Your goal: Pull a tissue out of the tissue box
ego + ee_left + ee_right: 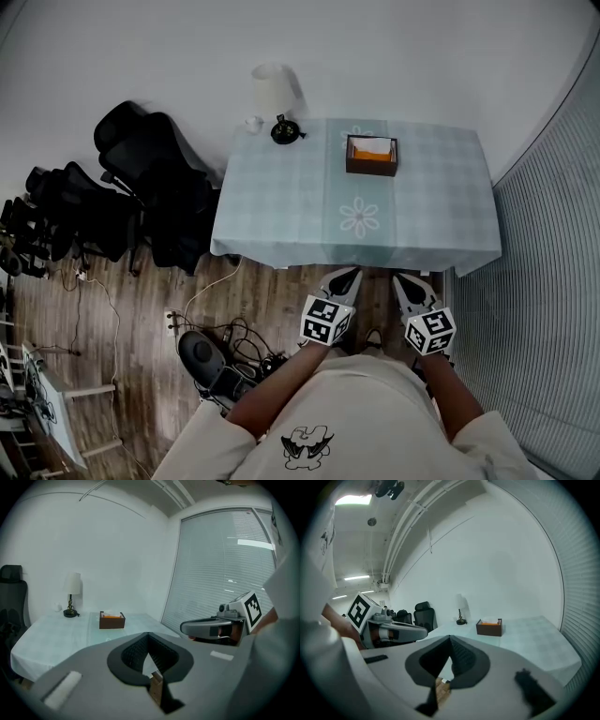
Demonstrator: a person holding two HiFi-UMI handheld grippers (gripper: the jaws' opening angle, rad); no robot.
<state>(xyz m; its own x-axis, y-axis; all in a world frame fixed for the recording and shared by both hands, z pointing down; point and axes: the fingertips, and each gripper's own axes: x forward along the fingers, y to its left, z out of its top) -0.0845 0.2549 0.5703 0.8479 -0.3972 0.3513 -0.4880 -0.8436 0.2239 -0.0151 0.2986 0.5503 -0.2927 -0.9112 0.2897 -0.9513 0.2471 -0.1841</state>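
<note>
A dark brown tissue box (372,155) with an orange inside stands on the far half of the table (281,211), which has a pale checked cloth. The same tissue box (112,620) shows small and distant in the left gripper view, and the tissue box (489,626) sits far ahead in the right gripper view. My left gripper (345,278) and right gripper (405,284) hang side by side short of the table's near edge, both shut and empty. Each gripper view shows the other gripper beside it.
A black-based lamp (276,101) with a white shade stands at the table's far left corner. Several black office chairs (141,187) crowd the left side. Cables and a power strip (225,361) lie on the wood floor. Slatted blinds (553,281) run along the right.
</note>
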